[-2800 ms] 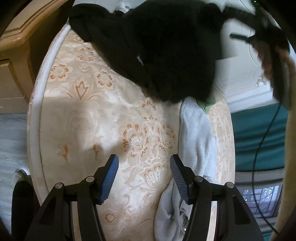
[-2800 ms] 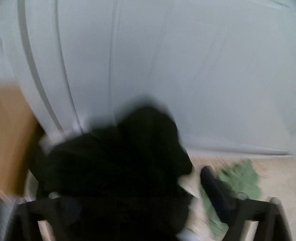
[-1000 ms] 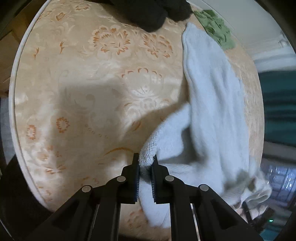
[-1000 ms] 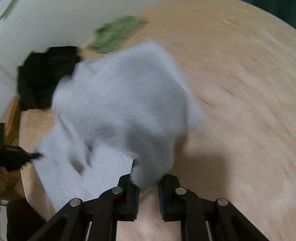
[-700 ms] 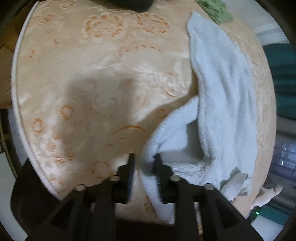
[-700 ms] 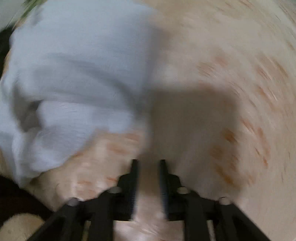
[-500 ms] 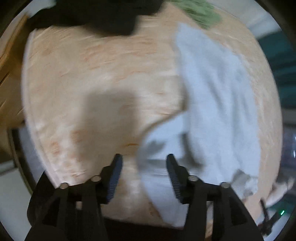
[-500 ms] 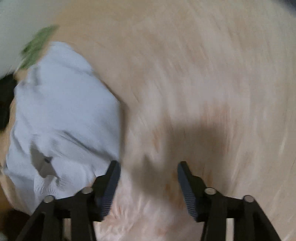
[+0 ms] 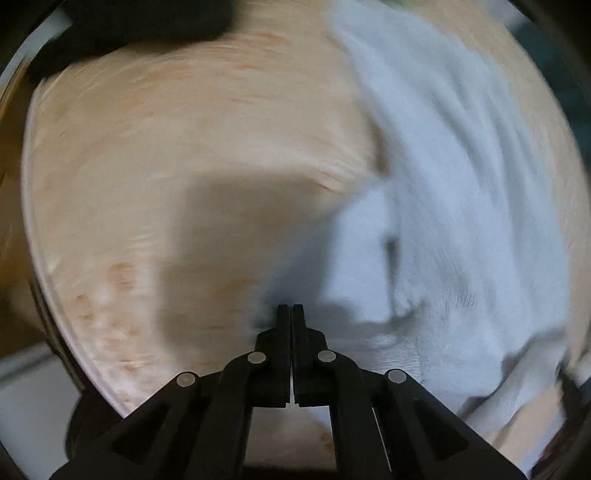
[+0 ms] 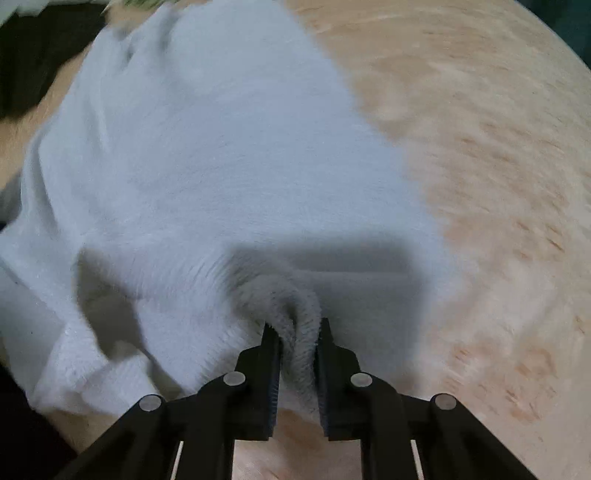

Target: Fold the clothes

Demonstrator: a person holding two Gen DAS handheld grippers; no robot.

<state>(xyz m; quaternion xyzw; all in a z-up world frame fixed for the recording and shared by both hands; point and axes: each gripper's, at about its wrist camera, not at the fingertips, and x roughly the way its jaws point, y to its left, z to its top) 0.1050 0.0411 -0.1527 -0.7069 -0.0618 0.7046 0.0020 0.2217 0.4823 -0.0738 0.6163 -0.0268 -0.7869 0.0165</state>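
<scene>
Right gripper (image 10: 295, 328) has a thick bunch of the white cloth (image 10: 207, 155) pinched between its jaws, the fuzzy edge doubled over right at the tips. That grip looks solid. From those jaws the cloth runs away forward and to the left across the round table (image 10: 498, 166), a long pale sheet, still rumpled near the left edge of the right-wrist view where a fold stands up.

Over to the left gripper (image 9: 291, 314): jaws pressed together, almost no gap. Whether they have any cloth between them I cannot tell; the tips sit in shadow just at the cloth's (image 9: 461, 184) near-left margin, and the picture is smeared with motion. From this side the cloth lies ahead and to the right of the jaws, its long axis running from the near right up toward the far edge of the table (image 9: 147, 147). Bare tablecloth fills the left.

A dark garment (image 9: 140, 22) sits at the far left rim, well apart from the white one.

So here is the geometry that matters: both grippers are at the near end of the cloth, right one clearly on it, left one at its corner. The length stretches away from both. My read is any fold now wants the near edge carried forward along that axis, toward the far end.
</scene>
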